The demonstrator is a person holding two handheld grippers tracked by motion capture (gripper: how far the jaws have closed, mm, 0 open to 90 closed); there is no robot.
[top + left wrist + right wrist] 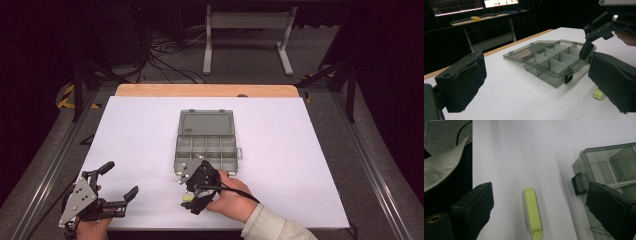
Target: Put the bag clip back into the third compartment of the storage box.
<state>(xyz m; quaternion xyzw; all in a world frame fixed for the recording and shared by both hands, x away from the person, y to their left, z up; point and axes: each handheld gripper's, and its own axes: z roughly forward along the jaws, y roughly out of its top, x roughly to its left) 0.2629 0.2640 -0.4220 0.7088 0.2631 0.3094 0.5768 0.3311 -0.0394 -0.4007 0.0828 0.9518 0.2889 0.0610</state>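
A smoky grey compartment box (206,151) lies open on the white table (135,135), lid (206,122) folded back flat; its compartments (554,63) look empty. A small yellow-green clip (533,215) lies on the table just in front of the box, also visible as the clip (598,94) and the clip (188,198). My right gripper (195,187) hovers over the clip, jaws open and pointing down, one on each side of it, one pad (610,207) near the box's latch (578,184). My left gripper (120,180) rests open near the table's front left.
A wooden strip (206,90) edges the table's far side. Beyond it stand a white metal frame (247,30) and loose cables (165,55) on the floor. A desk with monitors (474,7) sits in the dark background. Broad bare table lies left and right of the box.
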